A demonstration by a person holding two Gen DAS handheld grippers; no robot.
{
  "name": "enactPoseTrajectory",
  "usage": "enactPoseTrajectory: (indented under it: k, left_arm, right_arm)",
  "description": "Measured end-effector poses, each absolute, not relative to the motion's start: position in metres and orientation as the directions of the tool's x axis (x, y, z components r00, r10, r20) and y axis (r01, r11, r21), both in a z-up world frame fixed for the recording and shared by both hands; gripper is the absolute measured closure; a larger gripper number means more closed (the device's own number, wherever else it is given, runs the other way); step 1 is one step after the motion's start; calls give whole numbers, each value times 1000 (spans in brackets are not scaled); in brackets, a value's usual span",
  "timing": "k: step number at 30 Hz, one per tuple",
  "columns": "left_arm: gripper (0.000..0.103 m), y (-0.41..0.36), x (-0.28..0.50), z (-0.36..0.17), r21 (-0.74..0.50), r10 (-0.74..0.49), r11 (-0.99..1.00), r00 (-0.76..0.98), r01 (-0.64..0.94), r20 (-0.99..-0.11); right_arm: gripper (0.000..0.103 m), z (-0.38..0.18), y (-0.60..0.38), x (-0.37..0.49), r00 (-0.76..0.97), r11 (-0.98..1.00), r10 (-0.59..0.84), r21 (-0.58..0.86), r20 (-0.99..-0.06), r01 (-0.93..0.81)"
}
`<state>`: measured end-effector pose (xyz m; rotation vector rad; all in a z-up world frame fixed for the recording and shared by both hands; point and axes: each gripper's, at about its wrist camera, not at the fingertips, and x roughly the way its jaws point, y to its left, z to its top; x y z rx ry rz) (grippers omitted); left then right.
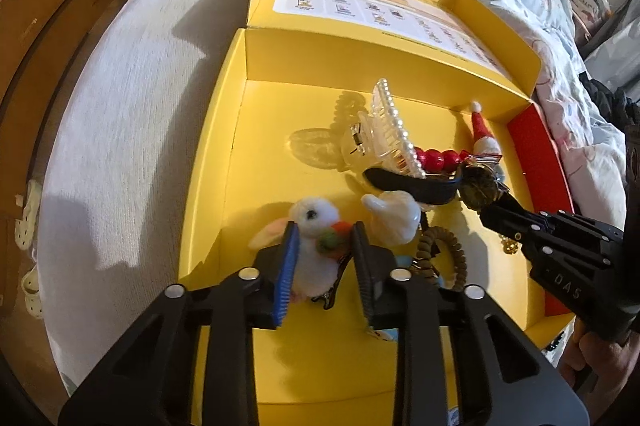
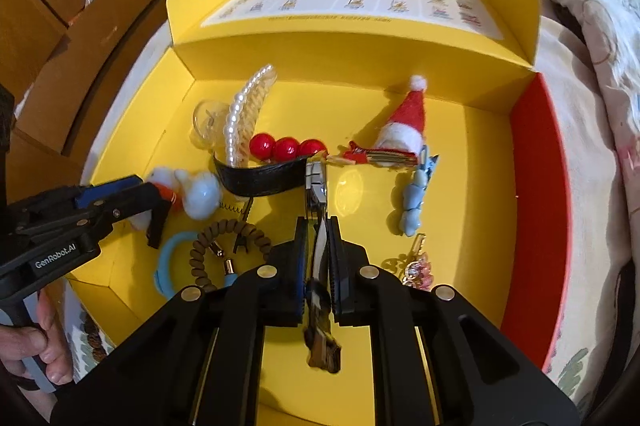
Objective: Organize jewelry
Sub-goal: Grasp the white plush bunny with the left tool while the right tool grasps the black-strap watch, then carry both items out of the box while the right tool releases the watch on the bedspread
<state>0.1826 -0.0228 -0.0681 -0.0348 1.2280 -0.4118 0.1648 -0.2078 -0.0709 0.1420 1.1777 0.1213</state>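
A white plush bunny hair clip (image 1: 314,226) with an orange carrot lies in the yellow box (image 1: 360,57). My left gripper (image 1: 326,230) is shut on it, one pad on each side of its body. In the right wrist view the left gripper (image 2: 148,209) comes in from the left over the bunny (image 2: 160,177). My right gripper (image 2: 319,226) is shut on a watch (image 2: 316,185), whose thin strap runs between the pads. Its black leather strap (image 2: 260,179) curls to the left. In the left wrist view the right gripper (image 1: 494,205) pinches the watch (image 1: 480,187) by its round face.
The box (image 2: 472,185) also holds a pearl claw clip (image 2: 244,117), red beads (image 2: 286,147), a Santa-hat clip (image 2: 404,121), a pale blue bow clip (image 2: 416,197), a brown coil tie (image 2: 224,246), a blue ring (image 2: 168,262) and a pink crystal piece (image 2: 418,266). The box rests on a bed; its lid lies flat behind it.
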Motion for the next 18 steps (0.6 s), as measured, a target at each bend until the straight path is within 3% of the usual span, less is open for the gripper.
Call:
enactPoseTrajectory:
  k: [2,8,10,12,13,14,18]
  left_arm:
    - [89,-23,182,-67,-251,-331,923,270,291,-904]
    - [87,-20,183,-67,-250,-323,931,277,268,-905]
    - [81,-19,184,-66,-232,-308,935,290,267,-906]
    - [56,-18,184,-65,-210,-285,943,302,257,-910]
    - [49,-17,185,-64,-210,-286,943,305,257,-909]
    - [44,-17,184,-64,-212,-289,942,307,260,-907]
    - [43,-20,185,-69,-189,-267,945,297,268,-917]
  right_arm:
    - [92,-68,-211,164,386,982,179,189,-905,-13]
    - [92,-67,-215,162,389,978,195,209,-900,-6]
    - [92,-67,-215,162,387,977,199,212,-901,-8]
    - [92,-68,-215,162,386,976,204,217,-900,-9]
    - [92,-69,-214,162,384,976,205,218,-900,-10]
    - [92,-69,-214,163,383,976,207,220,-900,-11]
    - [92,-69,-215,162,383,975,210,224,-900,-9]
